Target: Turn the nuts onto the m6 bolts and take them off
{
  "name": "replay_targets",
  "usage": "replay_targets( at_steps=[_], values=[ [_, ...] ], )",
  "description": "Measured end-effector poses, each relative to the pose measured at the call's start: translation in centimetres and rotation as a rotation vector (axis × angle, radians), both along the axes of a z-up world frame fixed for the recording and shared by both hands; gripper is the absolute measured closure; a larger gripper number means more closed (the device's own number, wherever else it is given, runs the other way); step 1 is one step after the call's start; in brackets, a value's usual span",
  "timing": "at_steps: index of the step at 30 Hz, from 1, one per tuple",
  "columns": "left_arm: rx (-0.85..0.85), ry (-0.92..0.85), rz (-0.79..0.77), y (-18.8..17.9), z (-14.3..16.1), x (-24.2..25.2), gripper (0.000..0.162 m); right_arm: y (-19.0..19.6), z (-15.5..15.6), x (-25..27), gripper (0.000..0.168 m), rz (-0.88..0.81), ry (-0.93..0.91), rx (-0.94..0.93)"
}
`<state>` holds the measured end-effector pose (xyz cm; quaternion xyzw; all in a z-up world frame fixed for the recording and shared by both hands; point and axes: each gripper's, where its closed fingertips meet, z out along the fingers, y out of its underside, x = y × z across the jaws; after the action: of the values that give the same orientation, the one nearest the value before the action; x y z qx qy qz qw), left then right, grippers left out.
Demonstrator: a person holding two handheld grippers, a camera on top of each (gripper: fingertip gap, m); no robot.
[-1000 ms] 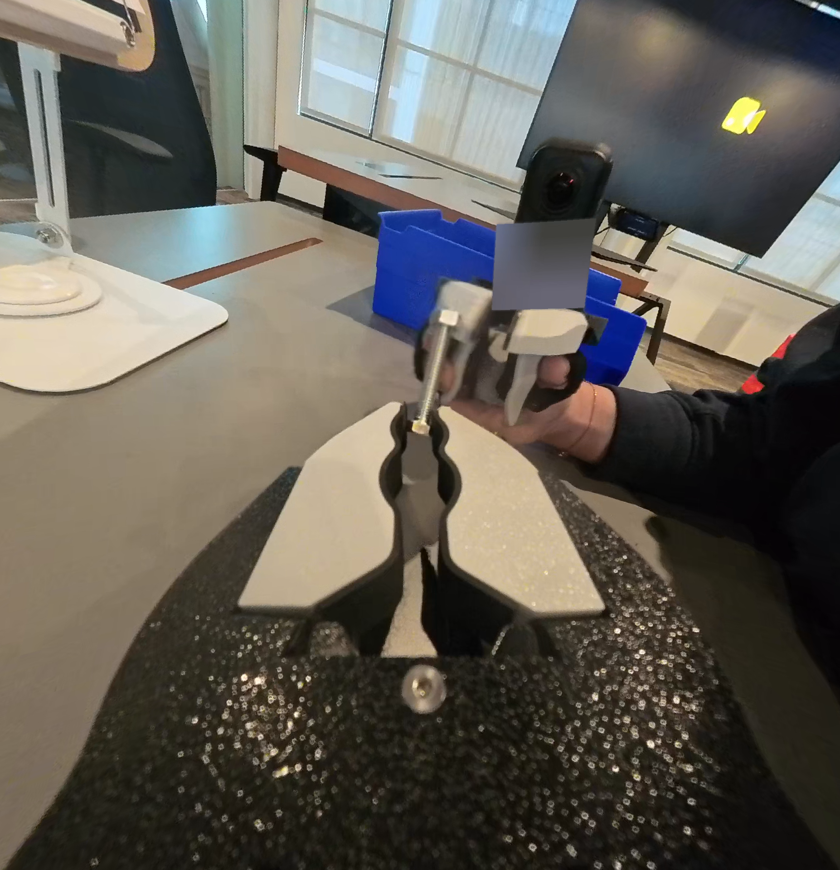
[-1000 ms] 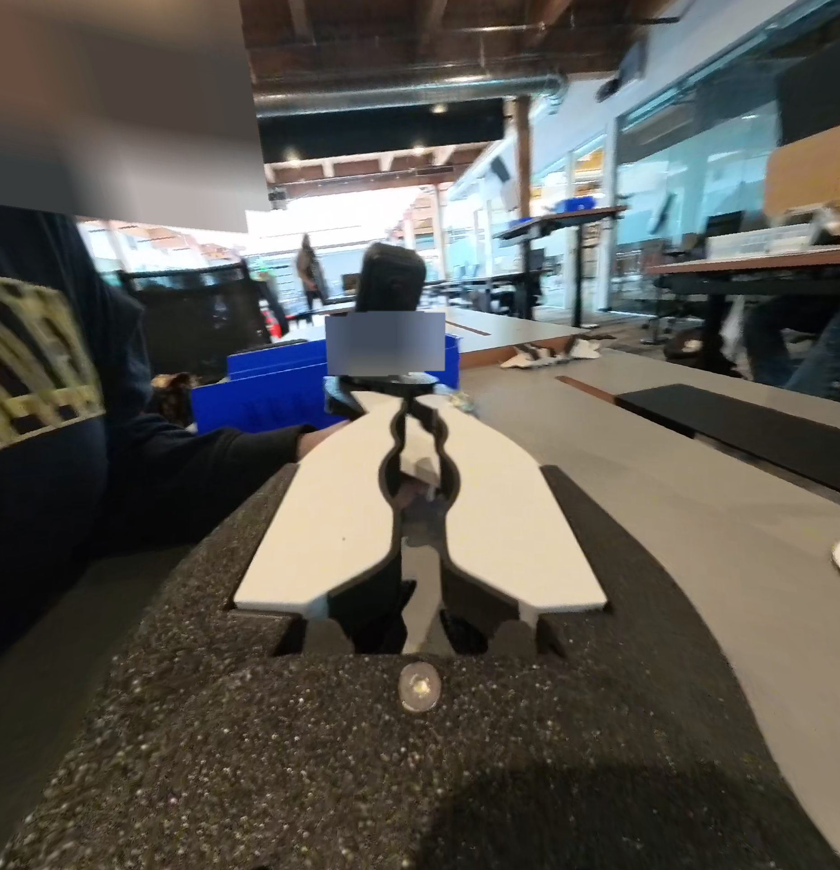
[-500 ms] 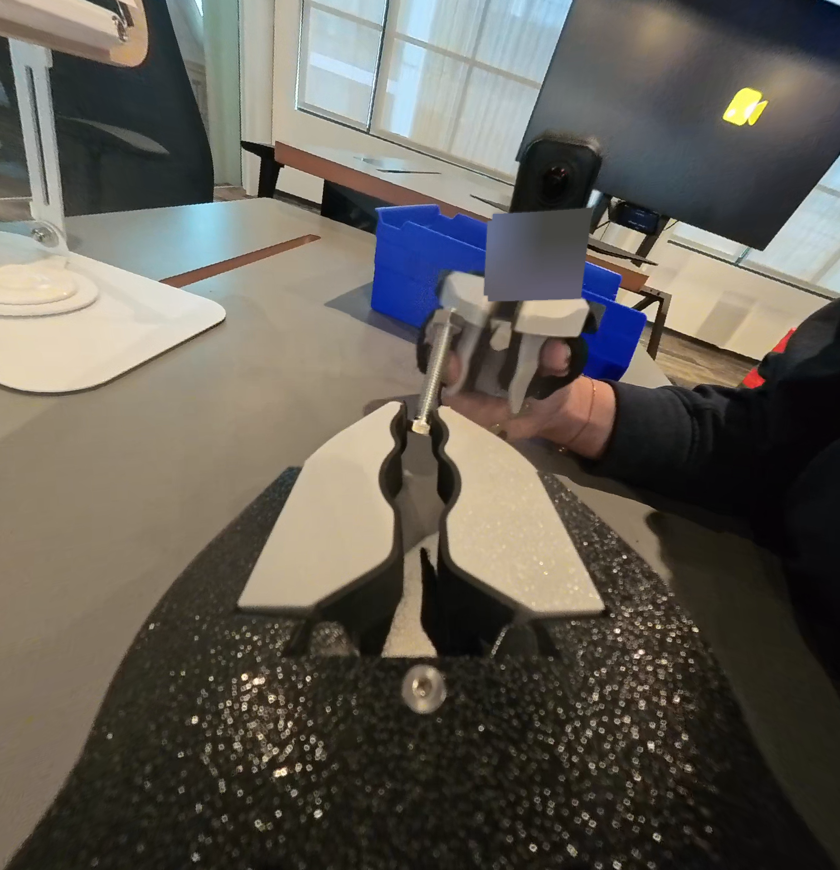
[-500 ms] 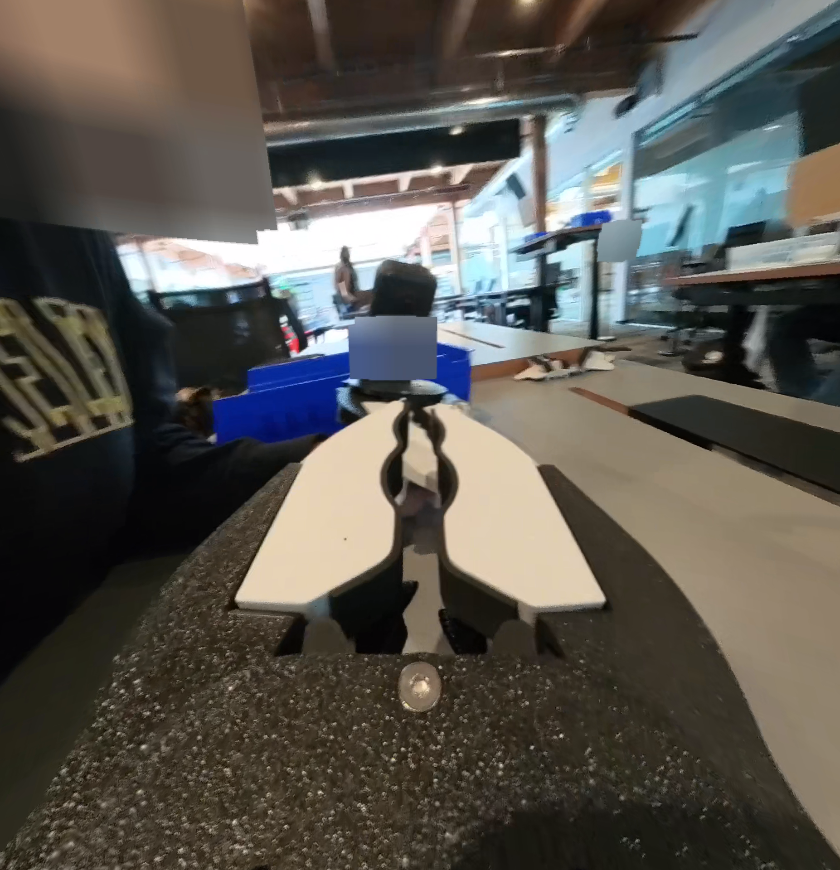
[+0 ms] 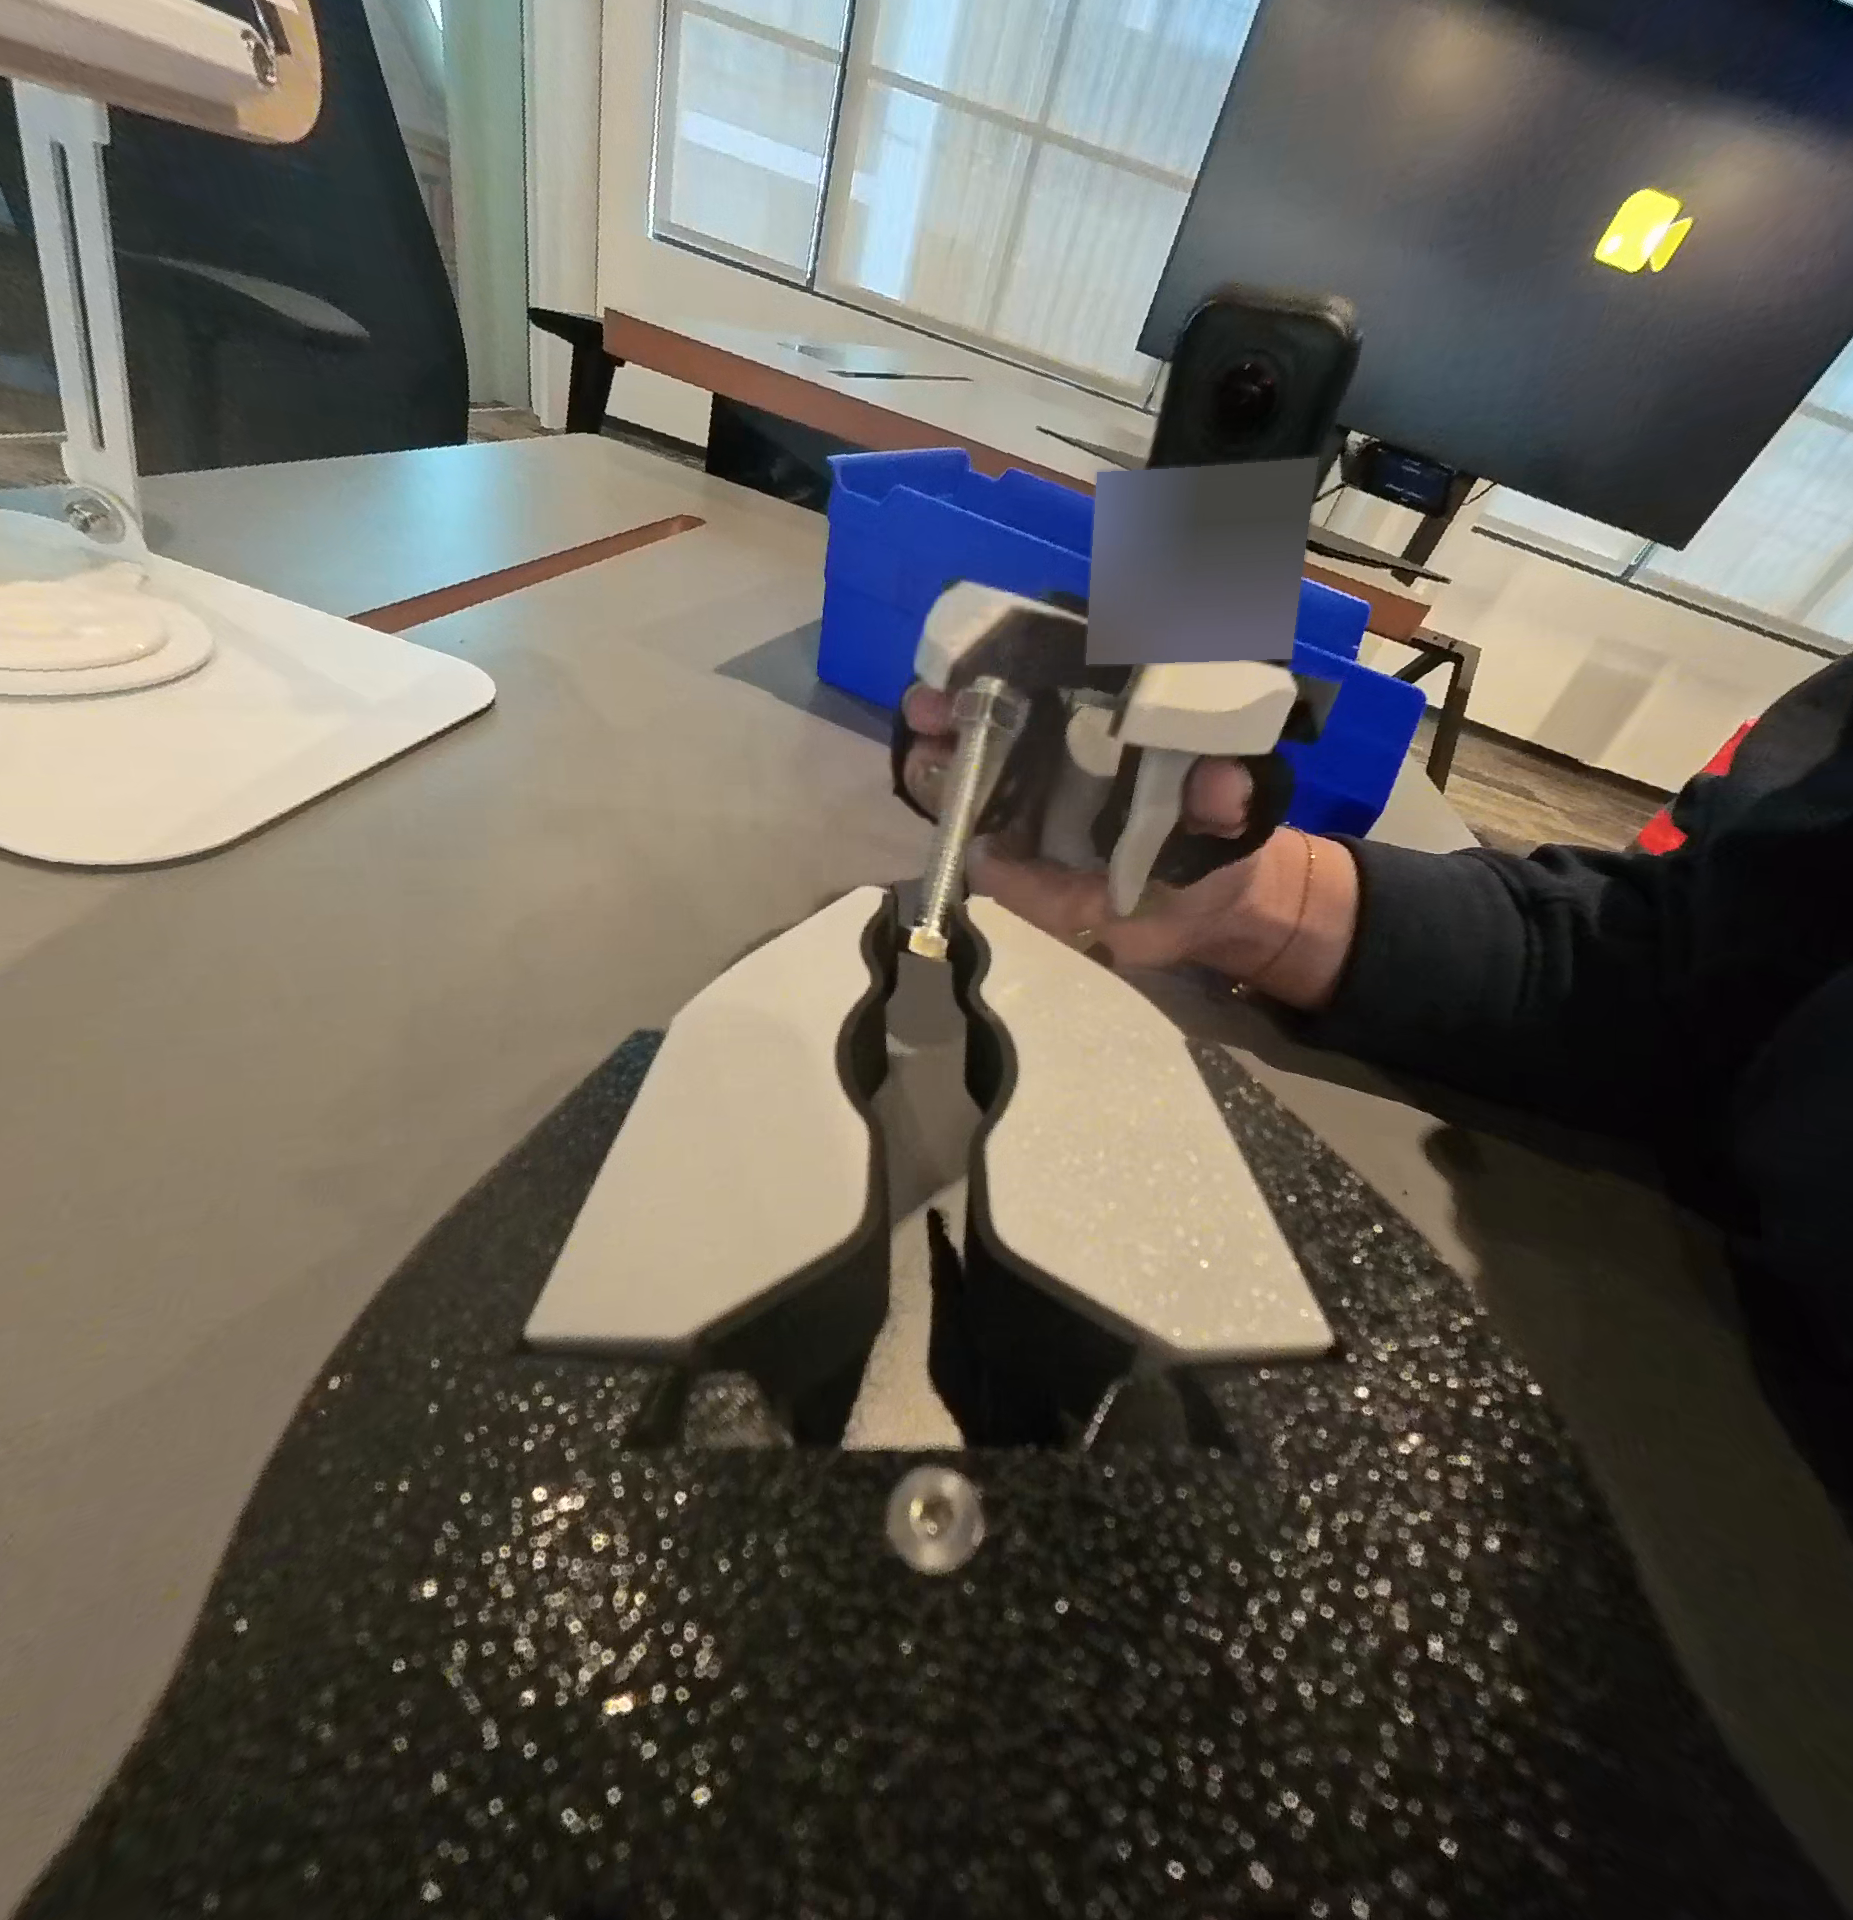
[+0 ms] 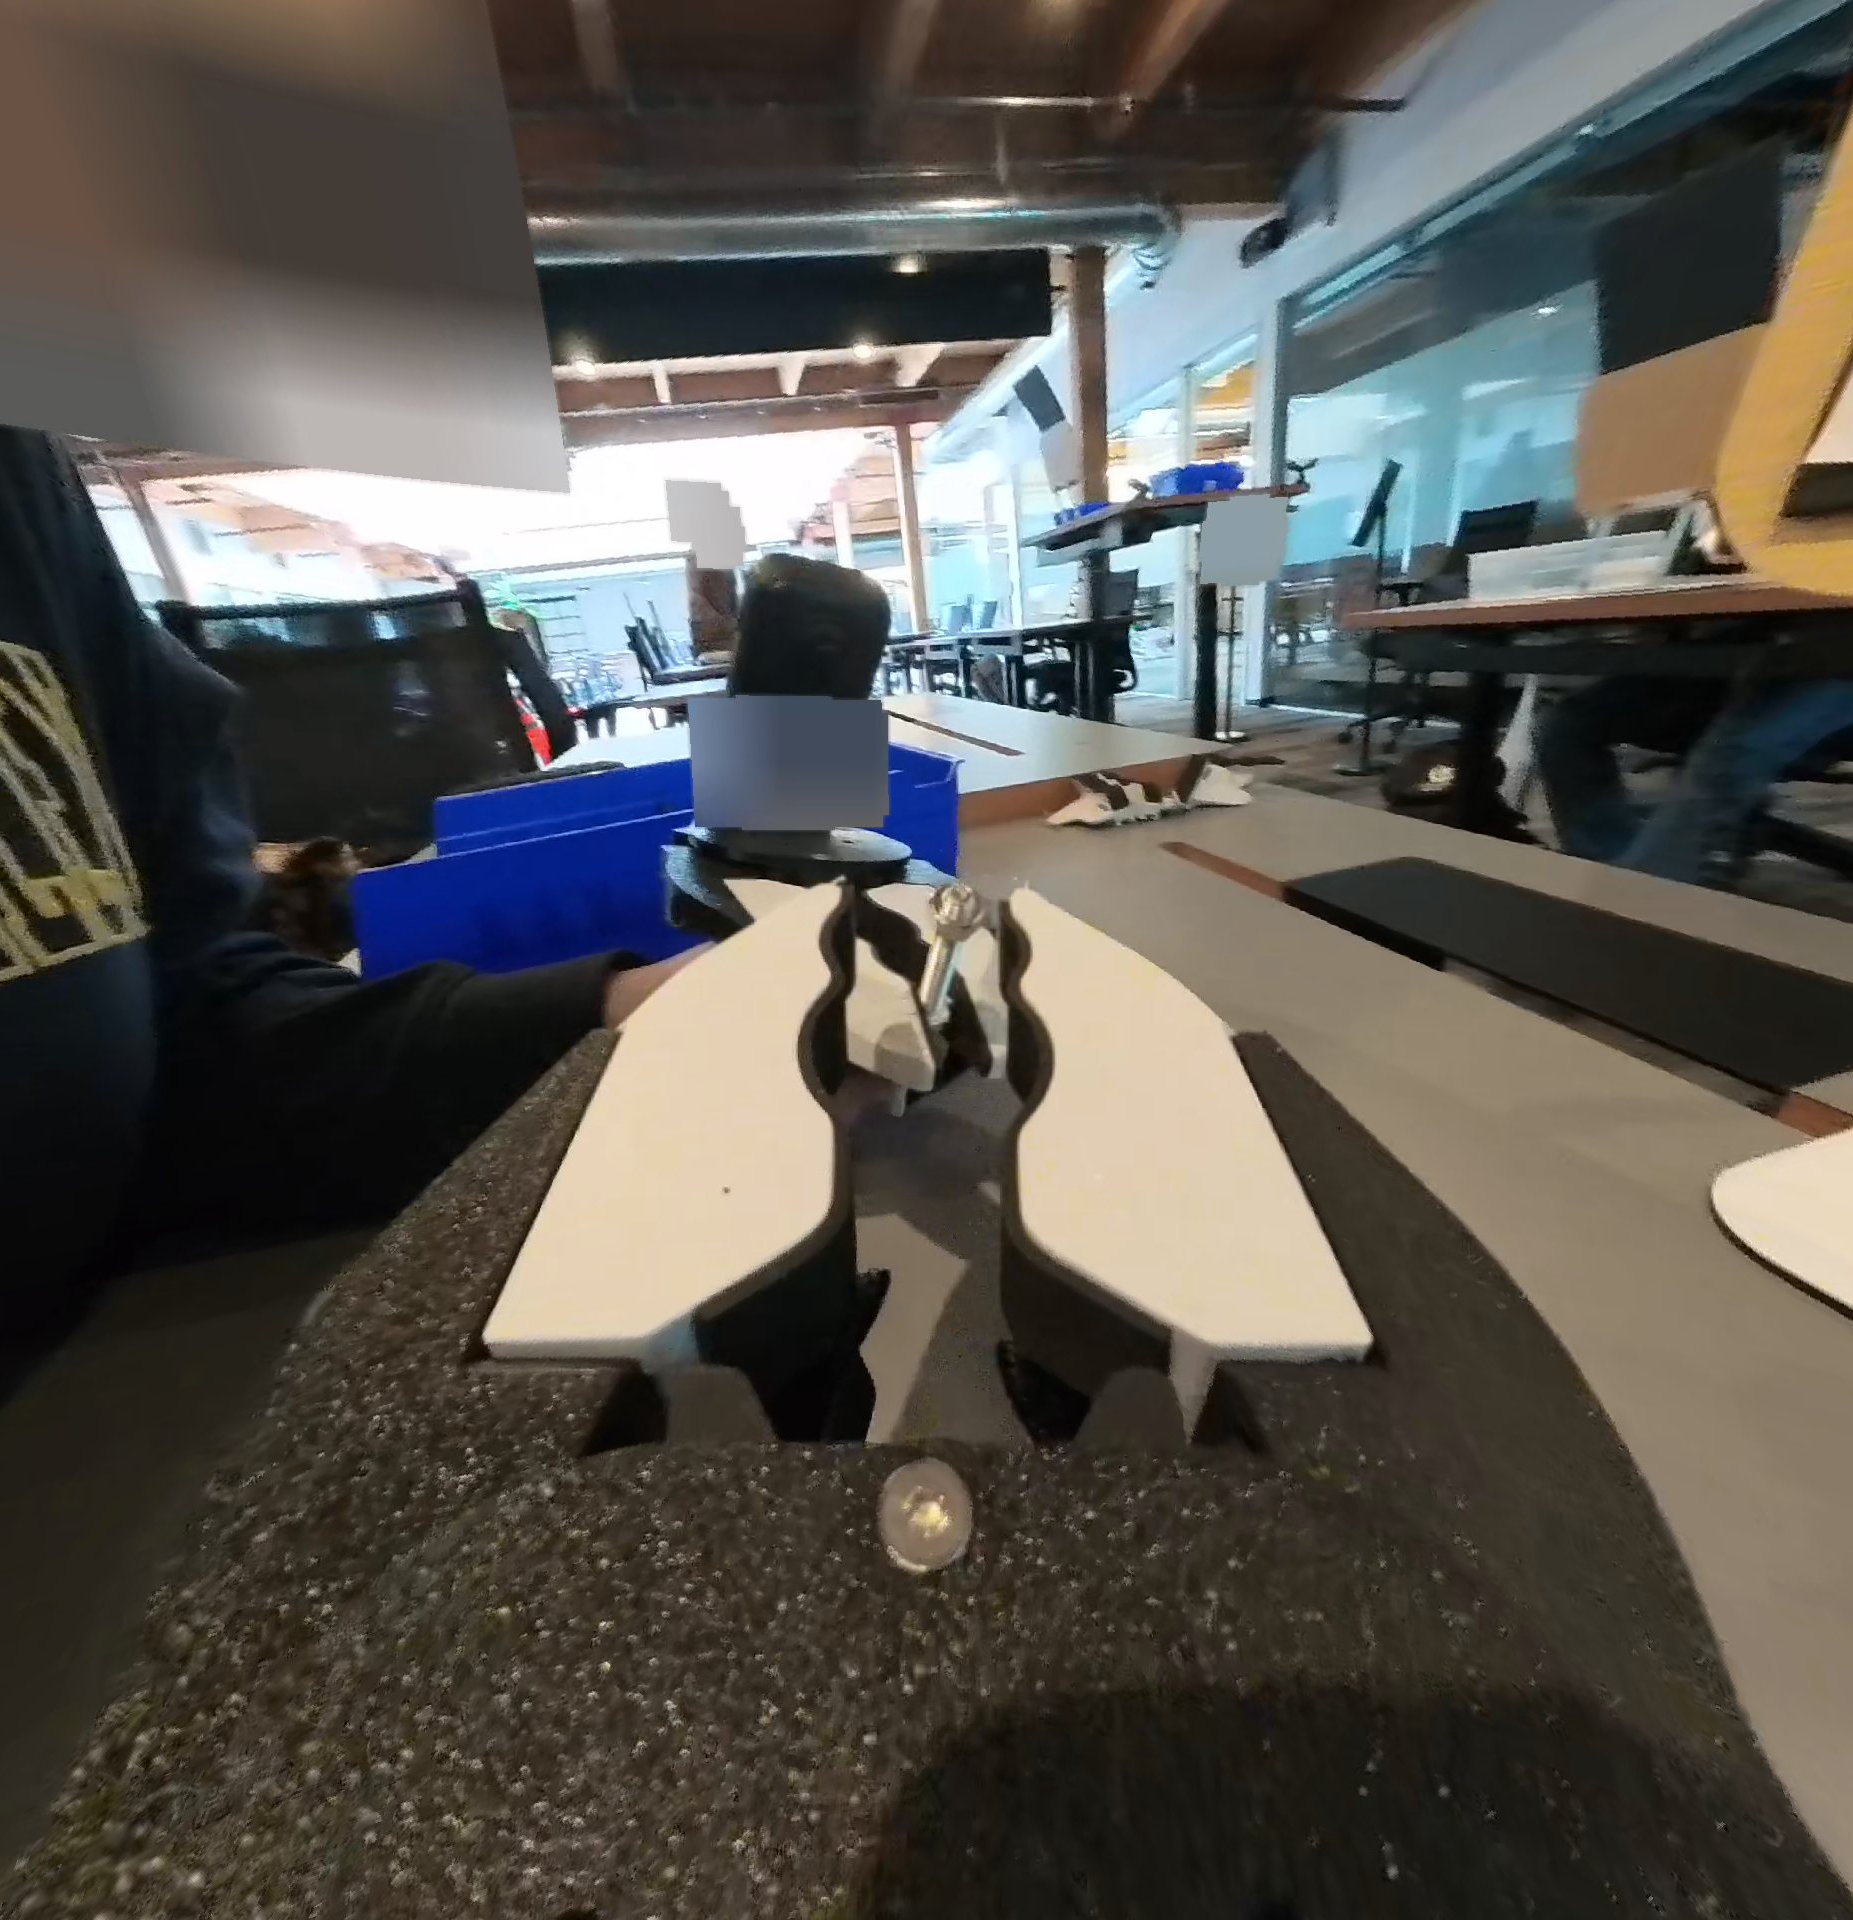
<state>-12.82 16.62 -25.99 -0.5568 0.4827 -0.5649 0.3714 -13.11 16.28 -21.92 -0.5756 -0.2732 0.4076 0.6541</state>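
Left wrist view: left gripper (image 5: 924,935) clenched on bolt (image 5: 955,812) by lower threaded end — bolt tilts up and away, head uppermost. Nut not discernible. Right gripper (image 5: 1047,717) just behind bolt head, held in person's hand (image 5: 1140,904), above grey desk (image 5: 278,1039). Blue bin (image 5: 963,582) behind, toward far edge; white stand base (image 5: 226,727) at desk's left side.

Right wrist view: right gripper (image 6: 927,899) released — fingers (image 6: 714,1122) apart, bolt (image 6: 941,961) in gap near tips, not gripped. Blue bin (image 6: 527,894) beyond.
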Motion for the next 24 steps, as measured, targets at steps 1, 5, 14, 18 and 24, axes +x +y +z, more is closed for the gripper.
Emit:
replay_targets(
  at_steps=[1, 5, 14, 18, 24],
  values=[
    [0.0, 0.0, 0.0, 0.0, 0.0, 0.0, 0.152, 0.2, -0.2, -0.1, 0.141, -0.009, -0.008, -0.006],
    [-0.002, -0.003, 0.004, 0.1, 0.0, 0.0, 0.153, -0.9, -0.1, -0.7, 0.16, 0.082, -0.01, 0.007],
    [0.0, 0.001, 0.003, 0.0, 0.0, 0.0, 0.153, 0.0, -0.4, -0.4, 0.143, 0.005, -0.025, -0.008],
    [-0.003, -0.001, 0.003, 0.1, 0.0, 0.0, 0.152, -0.7, -0.1, -0.4, 0.161, 0.083, 0.007, -0.016],
    [-0.001, 0.002, 0.001, 0.0, 0.0, 0.0, 0.152, 0.1, -0.6, -0.5, 0.146, 0.007, -0.029, -0.017]
  ],
)
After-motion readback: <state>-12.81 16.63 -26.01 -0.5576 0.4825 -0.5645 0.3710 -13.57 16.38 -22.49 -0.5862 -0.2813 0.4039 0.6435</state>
